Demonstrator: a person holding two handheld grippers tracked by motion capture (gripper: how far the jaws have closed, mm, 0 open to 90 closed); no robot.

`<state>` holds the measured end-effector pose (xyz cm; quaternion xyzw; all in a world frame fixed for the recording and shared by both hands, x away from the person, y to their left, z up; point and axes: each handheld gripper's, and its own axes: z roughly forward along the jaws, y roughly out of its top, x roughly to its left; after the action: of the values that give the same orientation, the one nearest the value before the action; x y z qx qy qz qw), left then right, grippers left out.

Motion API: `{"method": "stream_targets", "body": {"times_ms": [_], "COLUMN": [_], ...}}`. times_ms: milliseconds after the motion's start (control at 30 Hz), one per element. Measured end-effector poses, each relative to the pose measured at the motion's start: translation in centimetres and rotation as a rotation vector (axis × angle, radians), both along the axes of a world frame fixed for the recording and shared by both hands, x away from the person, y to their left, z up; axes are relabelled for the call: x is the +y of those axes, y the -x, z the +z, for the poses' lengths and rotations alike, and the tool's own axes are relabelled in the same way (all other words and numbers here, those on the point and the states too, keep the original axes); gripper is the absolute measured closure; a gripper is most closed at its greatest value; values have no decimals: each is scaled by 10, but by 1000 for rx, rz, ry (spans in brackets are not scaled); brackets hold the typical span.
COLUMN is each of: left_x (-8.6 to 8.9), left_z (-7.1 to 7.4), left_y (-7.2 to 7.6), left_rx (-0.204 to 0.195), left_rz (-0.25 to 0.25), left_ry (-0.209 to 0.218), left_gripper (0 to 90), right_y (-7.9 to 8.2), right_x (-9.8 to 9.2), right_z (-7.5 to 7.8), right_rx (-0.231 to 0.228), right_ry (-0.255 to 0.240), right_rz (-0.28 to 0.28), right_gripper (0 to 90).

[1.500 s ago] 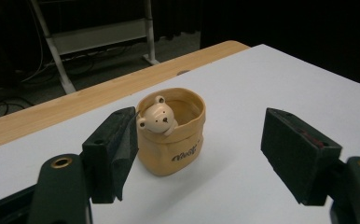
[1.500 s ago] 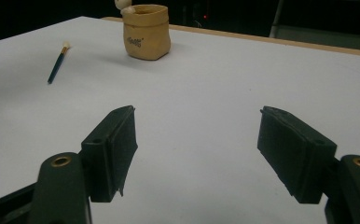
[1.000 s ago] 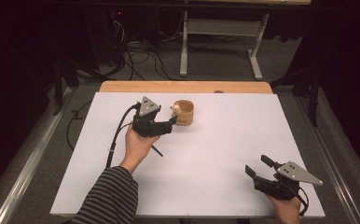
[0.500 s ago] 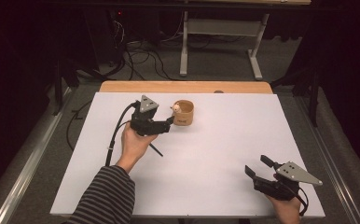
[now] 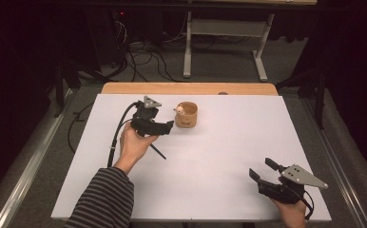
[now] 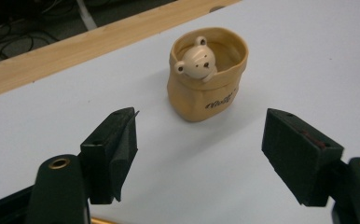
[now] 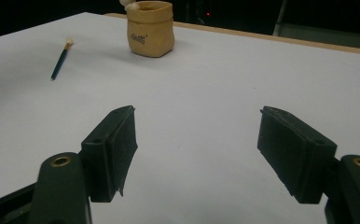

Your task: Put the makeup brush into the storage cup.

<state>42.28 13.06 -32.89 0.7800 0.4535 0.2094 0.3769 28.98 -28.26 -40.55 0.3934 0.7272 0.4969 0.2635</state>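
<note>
Left fingers: the left gripper [image 6: 201, 154] has its fingers [image 6: 115, 149] spread wide with nothing between them; they hang above the table.
Left gripper's place: in the high view the left gripper [image 5: 168, 125] sits just to the left of the cup, apart from it, held by the person's left hand [image 5: 135, 142].
Cup: the tan bag-shaped cup [image 6: 207, 74] stands upright ahead of the gap between the left fingers, near the table's far edge, a small bear head [image 6: 196, 63] at its rim.
Brush: a thin dark brush [image 7: 60, 59] with a pale tip lies flat on the table, near the left hand and to the left of the cup in the right gripper view.
Right fingers: the right gripper [image 7: 197, 154] is also spread wide and holds nothing.
Right gripper's place: the near right corner of the white table [image 5: 229, 156], well apart from the cup.
</note>
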Motion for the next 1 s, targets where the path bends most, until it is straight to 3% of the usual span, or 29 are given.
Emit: {"method": "stream_targets", "body": {"times_ms": [500, 733, 1000], "left_x": [6, 5, 3], "left_z": [-6, -8, -13], "left_y": [-9, -10, -13], "left_rx": [158, 190, 266], "left_rz": [55, 58, 79], "left_ry": [-38, -55, -72], "left_gripper": [257, 256, 261], "right_y": [0, 0, 0], "right_x": [0, 1, 1], "right_z": [0, 0, 0], "right_rx": [3, 3, 2], "right_ry": [10, 12, 17], "right_rz": [2, 2, 3], "right_gripper": [300, 300, 301]}}
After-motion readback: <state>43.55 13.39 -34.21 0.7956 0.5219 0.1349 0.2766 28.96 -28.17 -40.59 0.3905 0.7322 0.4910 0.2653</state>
